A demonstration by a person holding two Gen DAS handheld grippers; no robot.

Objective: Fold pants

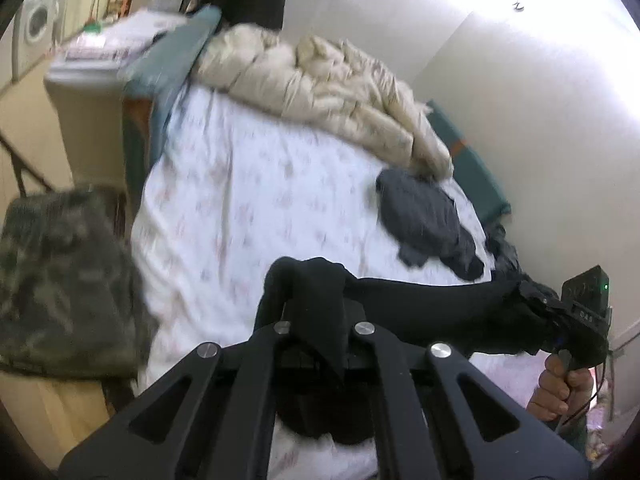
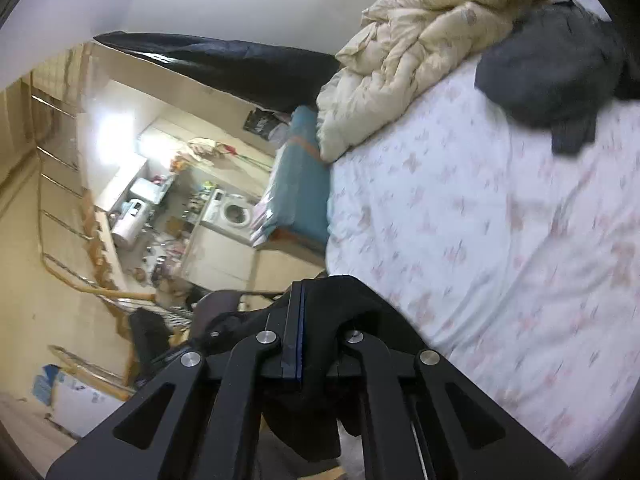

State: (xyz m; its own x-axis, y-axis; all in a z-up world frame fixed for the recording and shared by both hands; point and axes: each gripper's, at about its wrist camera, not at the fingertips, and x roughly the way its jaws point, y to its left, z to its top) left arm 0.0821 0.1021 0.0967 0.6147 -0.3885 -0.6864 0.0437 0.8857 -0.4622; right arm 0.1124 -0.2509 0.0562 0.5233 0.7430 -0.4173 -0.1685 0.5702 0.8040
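Note:
A pair of black pants [image 1: 432, 304] hangs stretched in the air above the bed, held between both grippers. My left gripper [image 1: 316, 280] is shut on one end, and the cloth drapes over its fingertips and hides them. In the left wrist view my right gripper [image 1: 536, 300] grips the other end at the far right, with a person's hand [image 1: 560, 384] on its handle. In the right wrist view my right gripper [image 2: 298, 286] is shut, its pads pressed together with the black pants [image 2: 352, 304] bunched over and under them.
The bed has a white floral sheet [image 1: 260, 200]. A crumpled beige duvet [image 1: 320, 84] lies at its far end, with a dark grey garment [image 1: 428, 220] beside it. A camouflage garment [image 1: 60, 280] lies off the bed's left edge. A washing machine [image 2: 232, 212] and clutter stand beyond.

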